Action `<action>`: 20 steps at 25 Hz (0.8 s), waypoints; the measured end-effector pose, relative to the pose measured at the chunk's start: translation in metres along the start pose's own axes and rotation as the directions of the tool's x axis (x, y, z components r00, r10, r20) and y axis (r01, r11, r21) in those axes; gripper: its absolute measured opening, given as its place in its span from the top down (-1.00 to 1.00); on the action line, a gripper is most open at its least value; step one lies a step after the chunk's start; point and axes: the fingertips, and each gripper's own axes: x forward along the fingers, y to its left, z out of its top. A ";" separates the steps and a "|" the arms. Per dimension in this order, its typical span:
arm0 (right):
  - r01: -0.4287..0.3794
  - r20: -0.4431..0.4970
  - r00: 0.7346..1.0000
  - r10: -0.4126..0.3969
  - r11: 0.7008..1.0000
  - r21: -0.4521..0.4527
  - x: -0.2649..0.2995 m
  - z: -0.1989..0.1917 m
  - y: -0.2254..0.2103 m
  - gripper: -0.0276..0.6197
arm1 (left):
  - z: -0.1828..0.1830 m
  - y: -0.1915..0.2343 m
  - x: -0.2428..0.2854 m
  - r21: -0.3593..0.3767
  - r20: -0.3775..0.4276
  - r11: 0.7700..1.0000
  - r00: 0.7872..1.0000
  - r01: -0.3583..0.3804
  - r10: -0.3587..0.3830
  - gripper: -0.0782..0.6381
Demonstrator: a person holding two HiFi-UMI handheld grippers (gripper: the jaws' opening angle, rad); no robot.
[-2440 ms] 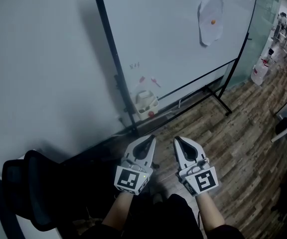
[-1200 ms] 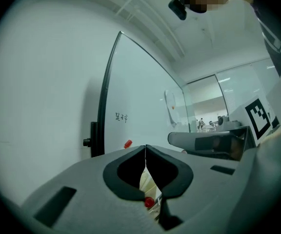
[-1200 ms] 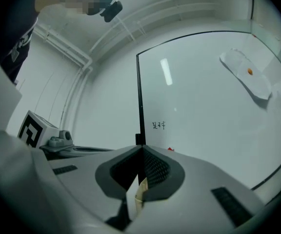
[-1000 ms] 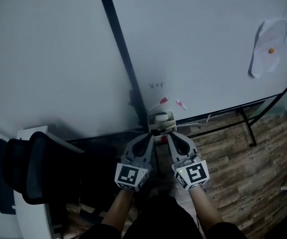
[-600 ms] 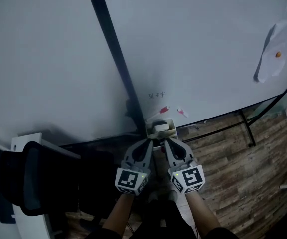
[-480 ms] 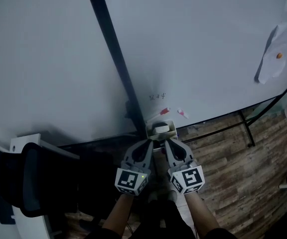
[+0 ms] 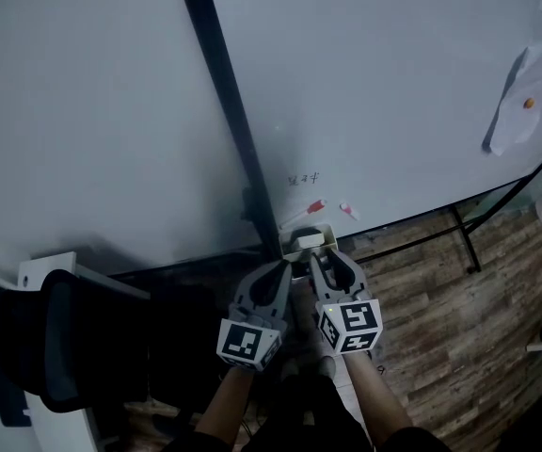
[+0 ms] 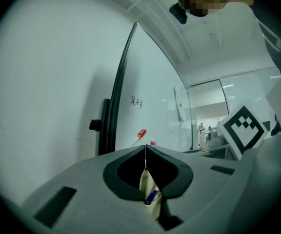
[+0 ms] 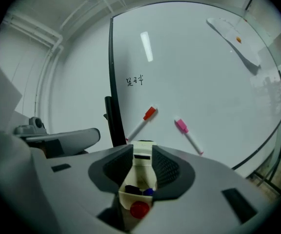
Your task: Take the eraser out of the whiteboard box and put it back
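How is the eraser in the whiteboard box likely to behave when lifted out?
Probably light and stiff: the eraser looks like a small blocky white piece. It may snag slightly, since it stands in a narrow box beside marker caps.

One whiteboard (image 7: 393, 83); one whiteboard box (image 9: 129, 200) holding one eraser (image 9: 141, 156); two markers on the board, one red-capped marker (image 9: 143, 122) and one pink-capped marker (image 9: 188, 135); one paper sheet (image 7: 518, 111) under one orange magnet (image 7: 532, 103); one black chair (image 7: 64, 347); one red dot (image 9: 139, 209) on the box.
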 end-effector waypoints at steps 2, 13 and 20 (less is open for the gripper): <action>0.019 -0.029 0.999 -0.019 1.000 0.003 0.006 -0.002 0.000 0.50 | 0.004 0.002 -0.004 0.007 0.010 1.000 1.000 -0.002 0.002 0.77; 0.114 -0.159 0.981 -0.114 0.993 -0.007 0.038 -0.010 0.001 0.21 | 0.019 0.012 -0.025 0.025 0.042 1.000 0.999 -0.013 0.012 0.76; 0.157 -0.180 0.971 -0.156 0.988 -0.010 0.047 -0.014 -0.001 0.20 | 0.013 0.023 -0.032 0.017 0.029 0.999 0.999 -0.029 0.029 0.76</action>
